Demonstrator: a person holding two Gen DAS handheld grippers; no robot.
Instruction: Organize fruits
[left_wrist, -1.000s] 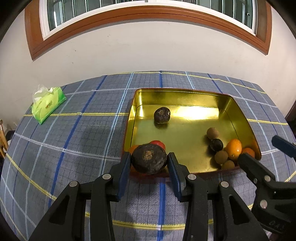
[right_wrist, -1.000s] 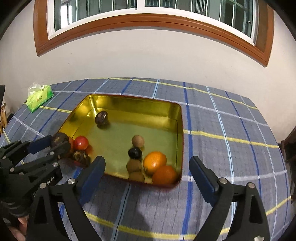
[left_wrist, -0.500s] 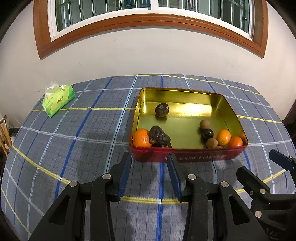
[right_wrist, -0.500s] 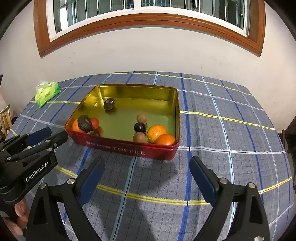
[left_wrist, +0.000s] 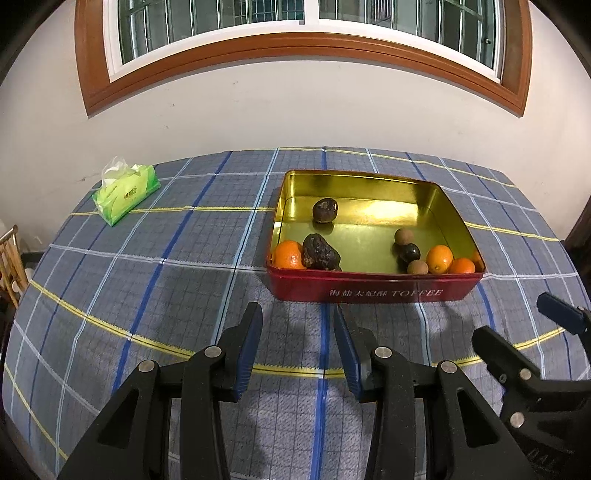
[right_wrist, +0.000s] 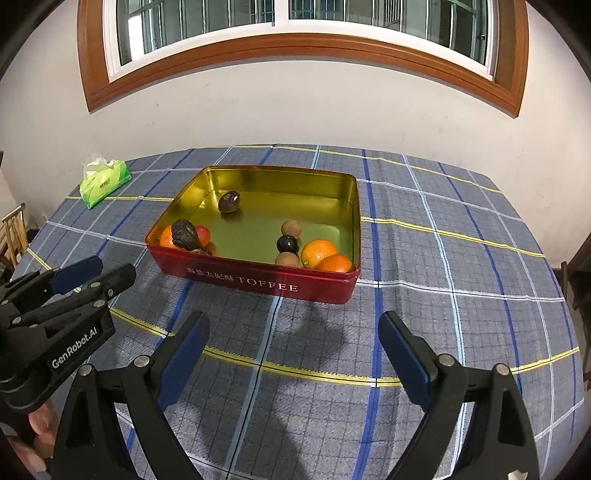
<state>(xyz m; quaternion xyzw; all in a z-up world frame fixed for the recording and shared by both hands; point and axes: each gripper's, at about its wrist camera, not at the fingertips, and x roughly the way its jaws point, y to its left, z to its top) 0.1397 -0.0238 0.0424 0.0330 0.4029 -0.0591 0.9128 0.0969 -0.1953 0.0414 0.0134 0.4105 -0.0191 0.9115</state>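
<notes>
Left wrist view: left gripper (left_wrist: 297, 325) empty, jaws parted, just short of the tin (left_wrist: 373, 290); the fruits lie ahead inside, the wrinkled dark fruit (left_wrist: 320, 252) nearest it, touching an orange (left_wrist: 288, 254).

Right wrist view: right gripper (right_wrist: 293, 339) wide open, empty; oranges (right_wrist: 319, 253) occupy the tin's near right corner.

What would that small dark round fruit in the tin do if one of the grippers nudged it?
The small dark fruit looks smooth and nearly spherical, so it would probably roll on the tin's slick gold floor. Brown fruits sit close on two sides and would likely stop it or get bumped. Its glossy skin may slip between flat pads.
</notes>
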